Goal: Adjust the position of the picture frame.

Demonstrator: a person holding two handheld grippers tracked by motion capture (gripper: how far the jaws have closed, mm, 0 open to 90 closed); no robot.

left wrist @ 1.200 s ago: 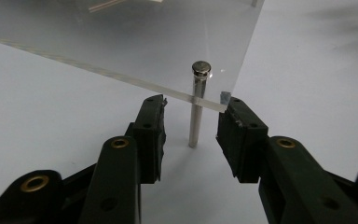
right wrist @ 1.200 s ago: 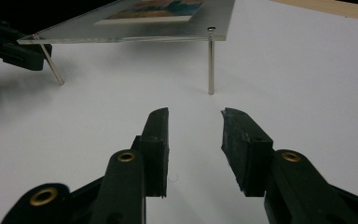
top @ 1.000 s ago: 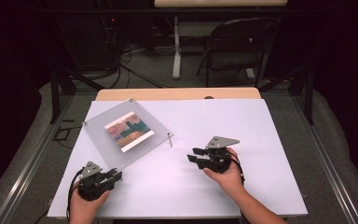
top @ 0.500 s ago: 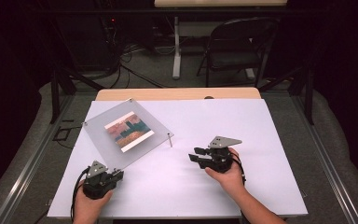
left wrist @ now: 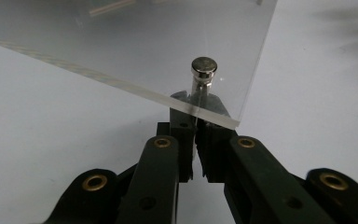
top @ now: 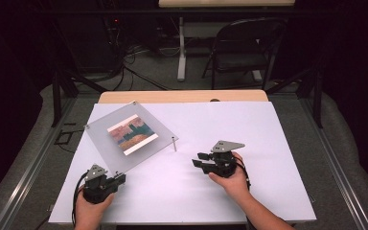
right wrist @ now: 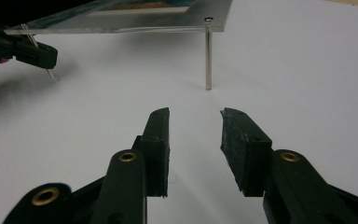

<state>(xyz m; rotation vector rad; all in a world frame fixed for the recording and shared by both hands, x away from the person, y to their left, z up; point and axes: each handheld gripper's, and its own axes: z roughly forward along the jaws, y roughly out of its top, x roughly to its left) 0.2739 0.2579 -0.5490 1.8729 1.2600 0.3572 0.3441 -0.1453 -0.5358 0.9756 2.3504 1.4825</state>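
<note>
1. My left gripper (top: 117,178) sits at the near left of the table (top: 268,143), low, hand (top: 90,211) behind it at the table's front edge.
2. Its jaws have just been closing and now pinch together on a thin metal post (left wrist: 200,91) under the near corner of the clear panel (top: 105,143). Pads tight on the post, panel edge right above the tips.
3. In the left gripper view the post's round cap (left wrist: 203,66) shows through the panel, just above its edge.
4. From the right gripper view, my left gripper (right wrist: 28,49) holds that post tilted, its foot on the table.
5. My right gripper (top: 200,160) is near the middle right, hand (top: 232,179) behind it, grey plate (top: 226,145) on top. It points left toward the panel.
6. Right jaws stand apart, nothing between them, only bare table under the pads (right wrist: 158,140).
7. Ahead of the right jaws, well apart, a second post (right wrist: 208,53) stands upright under the panel's right corner (top: 174,143).
8. Panel is on the left half of the table, raised on posts, turned diamond-wise to the table's edges.
9. A picture (top: 132,133) with reddish, teal and tan bands lies in the panel's middle.
10. Farther back: wooden strip (top: 182,97) along the table's far edge.
11. Beyond, a folding chair (top: 244,52) and cables (top: 134,67) on the dark floor.
</note>
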